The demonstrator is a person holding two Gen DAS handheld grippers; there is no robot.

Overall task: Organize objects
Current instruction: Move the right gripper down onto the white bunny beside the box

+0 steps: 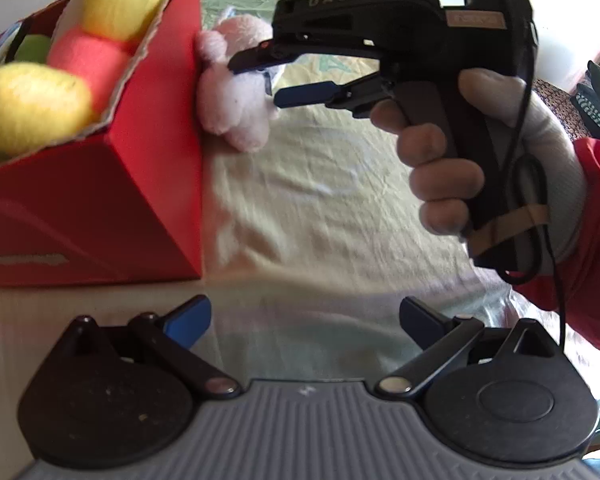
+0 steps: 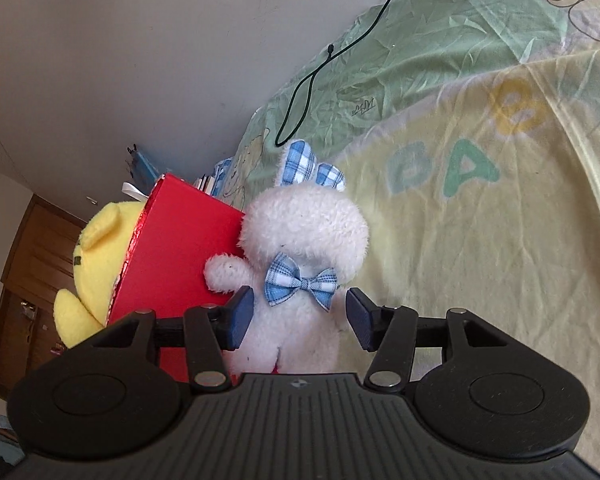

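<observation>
The step in hand looks like the pickup of the last loose toy: a white plush rabbit with a blue checked bow tie and checked ears leans against the outside wall of the red box, on the bed sheet. The right hand-held gripper has its 2 blue fingers on either side of the rabbit's body, just below the bow; the left finger seems to touch the fur while the right one stands a little off it, so it reads as released and straddling, not yet clenched. From the left wrist view the same hand-held gripper comes in sideways, held by a gloved hand in a red sleeve, its fingers parted around the rabbit. The left hand-held gripper hangs near the box with its fingers wide apart and nothing between them. The box already holds a yellow plush toy with a red part. The next move probably calls for closing on the soft body, lifting it above the rim, and dropping it among the toys; the fur will compress, so a firm squeeze is likely needed.
</observation>
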